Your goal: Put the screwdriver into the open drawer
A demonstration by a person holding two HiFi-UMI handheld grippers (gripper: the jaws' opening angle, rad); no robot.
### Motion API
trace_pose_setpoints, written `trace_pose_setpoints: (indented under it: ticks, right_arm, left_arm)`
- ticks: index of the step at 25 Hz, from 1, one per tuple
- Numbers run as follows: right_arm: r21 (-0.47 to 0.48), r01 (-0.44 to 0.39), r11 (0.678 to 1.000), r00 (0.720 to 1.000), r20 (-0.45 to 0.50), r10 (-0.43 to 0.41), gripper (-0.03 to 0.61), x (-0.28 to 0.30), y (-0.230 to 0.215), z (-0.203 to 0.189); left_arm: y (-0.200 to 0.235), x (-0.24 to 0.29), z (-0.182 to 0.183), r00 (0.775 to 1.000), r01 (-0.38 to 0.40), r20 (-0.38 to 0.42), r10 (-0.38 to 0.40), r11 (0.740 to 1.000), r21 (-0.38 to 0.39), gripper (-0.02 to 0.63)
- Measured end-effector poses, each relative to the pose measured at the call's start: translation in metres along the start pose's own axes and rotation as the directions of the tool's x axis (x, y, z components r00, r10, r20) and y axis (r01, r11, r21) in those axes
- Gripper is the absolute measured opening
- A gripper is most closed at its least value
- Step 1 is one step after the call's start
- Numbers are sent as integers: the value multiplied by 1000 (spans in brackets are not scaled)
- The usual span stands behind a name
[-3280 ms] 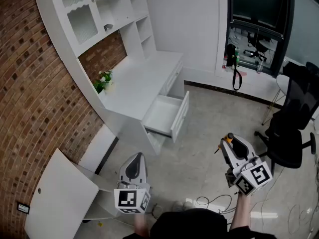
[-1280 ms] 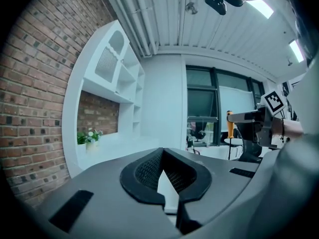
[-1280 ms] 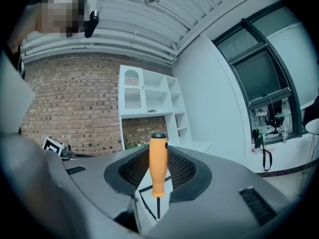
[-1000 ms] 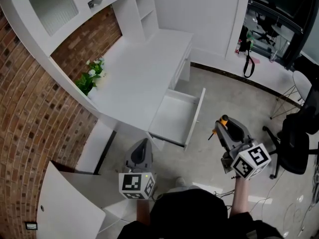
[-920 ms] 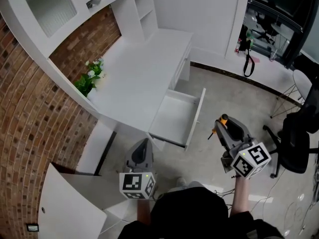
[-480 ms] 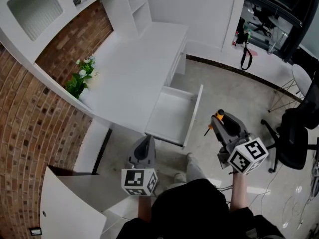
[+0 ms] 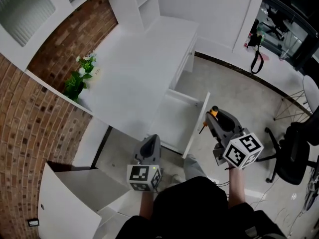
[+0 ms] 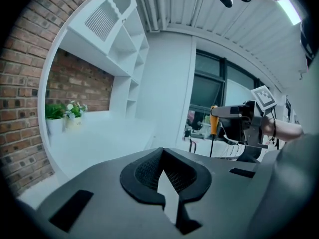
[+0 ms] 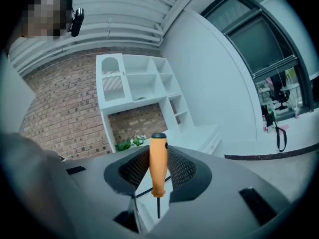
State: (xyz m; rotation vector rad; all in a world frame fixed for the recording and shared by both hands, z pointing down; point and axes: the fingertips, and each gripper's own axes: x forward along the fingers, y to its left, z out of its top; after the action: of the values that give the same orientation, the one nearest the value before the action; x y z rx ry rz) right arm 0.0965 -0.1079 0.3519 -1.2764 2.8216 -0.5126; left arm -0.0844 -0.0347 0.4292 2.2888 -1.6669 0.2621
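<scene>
My left gripper is clenched on nothing, low and near me. Over the last seconds I have carried my right gripper, clamped on the orange-handled screwdriver, up just right of the open drawer below the white counter. I judge that only a short reach left and a release remain.
</scene>
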Motion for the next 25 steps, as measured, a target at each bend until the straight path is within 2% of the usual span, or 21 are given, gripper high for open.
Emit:
trace_pose_setpoints:
  ticks: [6,11,17,25]
  right_arm:
    - [31,-80,996,994,-79,82,115,50,-28,-10]
    - [60,-130,990,976,-166,139,115,89,-46,-30]
    - [80,-192,978,941,-267,206,115,127,-57,-59]
    - [94,-209,973,881,-414,230,115,173,-68,-115]
  left_arm:
    - [-2,43,-11,997,-35,-64,31,997,-63,8]
    - [1,71,-22,992,-79,-106,68,991,-111,8]
    - [8,97,-41,983,-135,-147,111,977,-168,8]
    - [17,122,-83,961,-160,-259,102,964,-214,8]
